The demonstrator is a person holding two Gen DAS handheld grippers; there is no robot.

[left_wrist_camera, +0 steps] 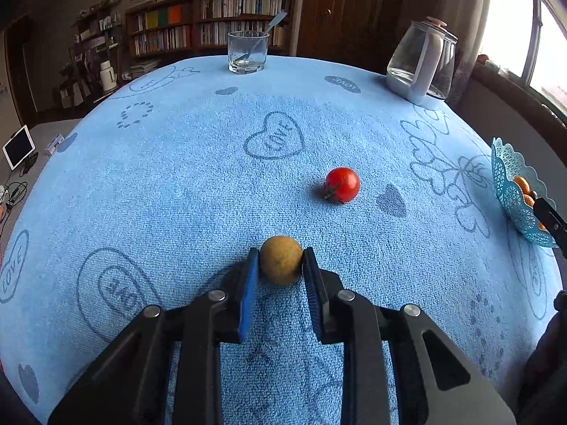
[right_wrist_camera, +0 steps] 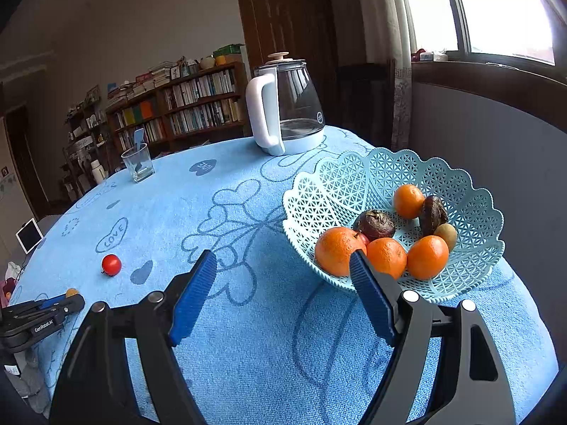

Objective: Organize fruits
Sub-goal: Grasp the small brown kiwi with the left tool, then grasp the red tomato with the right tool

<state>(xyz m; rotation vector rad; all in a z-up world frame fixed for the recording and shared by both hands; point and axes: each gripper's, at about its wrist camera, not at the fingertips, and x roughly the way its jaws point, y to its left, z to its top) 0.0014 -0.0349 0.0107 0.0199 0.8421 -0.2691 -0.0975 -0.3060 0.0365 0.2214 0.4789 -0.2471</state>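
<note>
Fruits mostly collected: oranges [right_wrist_camera: 427, 256] and dark pieces sit in the lattice basket [right_wrist_camera: 471, 212], just beyond the right gripper [right_wrist_camera: 283, 272], which stands wide and empty. Left gripper [left_wrist_camera: 281, 264] is clamped on a tan round fruit [left_wrist_camera: 281, 265] at its fingertips, resting on the blue cloth [left_wrist_camera: 177, 194]. A cherry tomato [left_wrist_camera: 342, 184] lies ahead, slightly right. Judged step: pick-up. Next: lift clear, carry right to the basket, release gently.

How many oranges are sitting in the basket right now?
4. In the basket: one at the near-left rim, one beside it, one front right, one at the back. More might sit hidden beneath them.
</note>
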